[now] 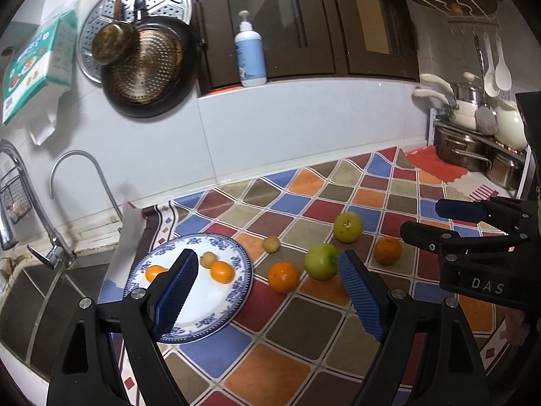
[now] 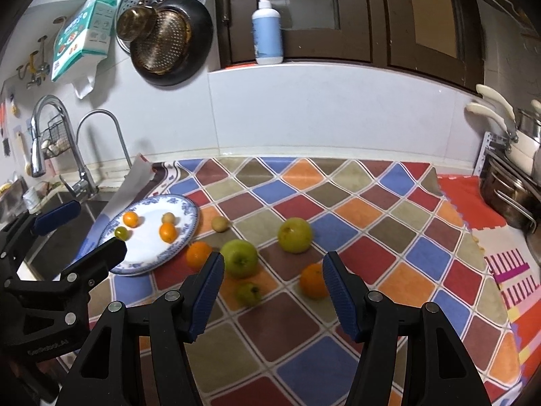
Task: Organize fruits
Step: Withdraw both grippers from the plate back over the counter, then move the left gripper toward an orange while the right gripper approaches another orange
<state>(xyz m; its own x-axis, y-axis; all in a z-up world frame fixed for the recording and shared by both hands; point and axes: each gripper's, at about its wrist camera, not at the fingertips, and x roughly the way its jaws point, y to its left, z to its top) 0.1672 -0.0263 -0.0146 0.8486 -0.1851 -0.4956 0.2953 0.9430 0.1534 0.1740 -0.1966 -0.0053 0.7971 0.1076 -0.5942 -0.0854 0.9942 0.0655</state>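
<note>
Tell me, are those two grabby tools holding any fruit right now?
No, nothing is held. The left tool and the right tool both stand open above the cloth, with no fruit touching their pads.

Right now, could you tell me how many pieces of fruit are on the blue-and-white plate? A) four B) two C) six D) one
A: in the right wrist view the plate holds four small fruits, an orange one, a green one, a pale one and another orange one; the rest lie on the cloth.
</note>
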